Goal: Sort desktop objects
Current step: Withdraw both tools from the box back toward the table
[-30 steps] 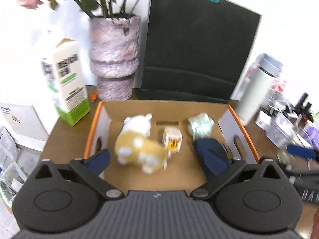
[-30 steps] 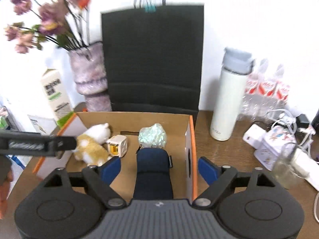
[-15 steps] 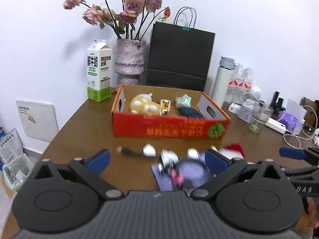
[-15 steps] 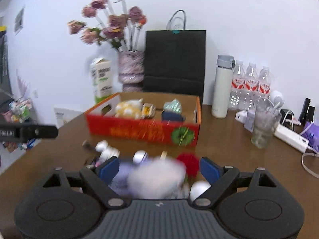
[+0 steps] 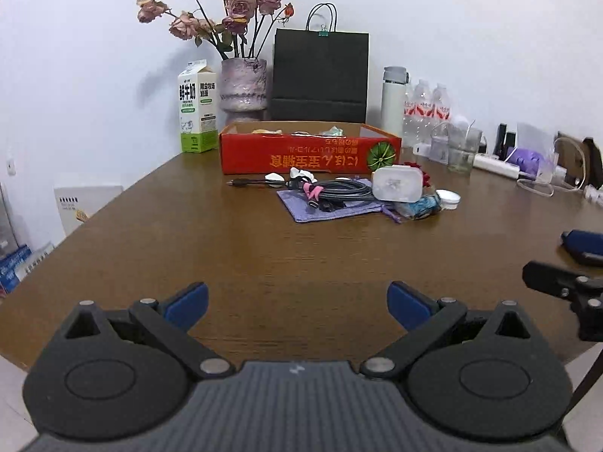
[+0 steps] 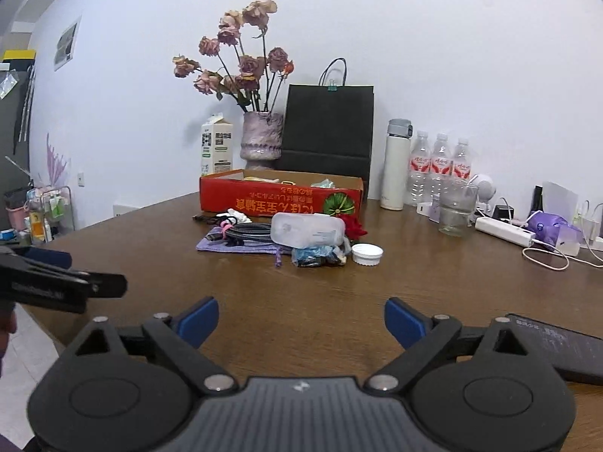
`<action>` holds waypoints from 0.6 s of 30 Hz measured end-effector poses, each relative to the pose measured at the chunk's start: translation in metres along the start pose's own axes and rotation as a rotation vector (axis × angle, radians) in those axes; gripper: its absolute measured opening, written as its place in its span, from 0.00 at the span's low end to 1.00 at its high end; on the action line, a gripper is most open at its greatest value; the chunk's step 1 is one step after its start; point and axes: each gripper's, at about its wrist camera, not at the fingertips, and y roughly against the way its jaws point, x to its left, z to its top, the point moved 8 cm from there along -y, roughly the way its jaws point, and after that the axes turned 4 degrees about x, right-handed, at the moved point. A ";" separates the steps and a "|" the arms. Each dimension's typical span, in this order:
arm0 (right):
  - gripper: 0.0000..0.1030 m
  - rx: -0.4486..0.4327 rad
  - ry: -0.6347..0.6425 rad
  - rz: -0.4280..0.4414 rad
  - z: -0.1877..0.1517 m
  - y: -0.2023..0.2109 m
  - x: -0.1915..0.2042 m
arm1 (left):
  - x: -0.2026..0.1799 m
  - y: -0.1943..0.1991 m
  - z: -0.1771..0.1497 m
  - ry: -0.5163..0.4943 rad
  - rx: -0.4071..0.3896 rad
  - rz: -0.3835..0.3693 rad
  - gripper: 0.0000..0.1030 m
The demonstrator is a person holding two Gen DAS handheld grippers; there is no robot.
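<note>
A red cardboard box point(image 5: 309, 150) point(image 6: 280, 199) stands at the far side of the brown table, with small items inside. In front of it lies a pile: a purple pouch point(image 5: 324, 207) point(image 6: 241, 244), a coiled grey cable point(image 5: 339, 190) point(image 6: 248, 231), a translucent white case point(image 5: 396, 184) point(image 6: 307, 230), a blue wrapper point(image 6: 314, 256) and a small white lid point(image 6: 366, 253). My left gripper point(image 5: 297, 299) is open over bare table near the front edge, far from the pile. My right gripper point(image 6: 301, 320) has empty jaws that are still opening, also well short of the pile.
Behind the box stand a milk carton point(image 5: 198, 109), a vase of dried roses point(image 5: 243, 86), a black paper bag point(image 5: 320, 75), a white flask point(image 6: 395, 165) and water bottles point(image 6: 441, 167). A glass point(image 6: 455, 207), a power strip point(image 6: 503, 231) and cables lie right. A dark flat device point(image 6: 554, 346) lies beside my right gripper.
Both grippers have pulled back from above the box towards the table's front edge and sunk lower. The dark blue object seen between the right jaws earlier is gone from them.
</note>
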 end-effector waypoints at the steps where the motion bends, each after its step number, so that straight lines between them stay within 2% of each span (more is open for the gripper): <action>1: 0.92 -0.006 0.006 0.001 0.002 -0.001 0.002 | 0.001 -0.001 0.002 0.007 0.000 0.008 1.00; 6: 0.92 -0.015 0.007 0.002 0.006 -0.007 0.006 | 0.004 0.001 0.003 0.013 -0.012 0.012 1.00; 12: 0.92 0.002 0.001 -0.005 0.002 -0.012 0.002 | 0.004 -0.008 -0.001 0.002 0.021 0.020 1.00; 18: 0.92 0.034 -0.038 -0.004 0.007 -0.021 -0.008 | 0.001 -0.015 0.004 -0.016 0.021 -0.006 1.00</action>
